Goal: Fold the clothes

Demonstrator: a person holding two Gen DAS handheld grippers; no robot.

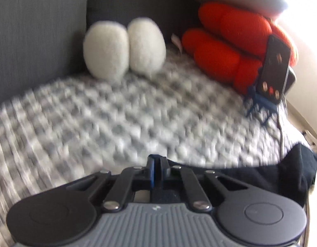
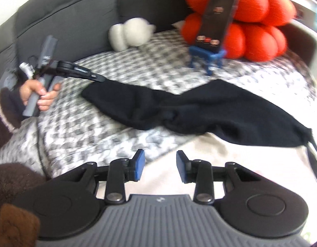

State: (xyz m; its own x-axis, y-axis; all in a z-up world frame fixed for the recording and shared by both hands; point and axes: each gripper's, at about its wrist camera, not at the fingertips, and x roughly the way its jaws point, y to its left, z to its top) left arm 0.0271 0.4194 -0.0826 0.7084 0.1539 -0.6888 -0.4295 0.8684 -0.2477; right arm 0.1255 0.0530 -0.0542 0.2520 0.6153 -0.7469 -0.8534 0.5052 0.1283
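Though blurred, phone [image 2: 216,18] text stays unreadable.

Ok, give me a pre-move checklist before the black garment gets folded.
1. Right tool open and empty: ok, its pads stand apart with nothing between them.
2. Left tool holding the black garment: cannot tell; its pads are closed and its tip meets the garment's end, but no cloth shows between them.
3. Garment spread flat: not ok, it lies bunched and twisted in the middle.
4. Garment fully on the checkered blanket: not ok, its right end lies off it on a pale surface.
5. Phone on its blue stand clear of the garment: ok, it stands behind it.
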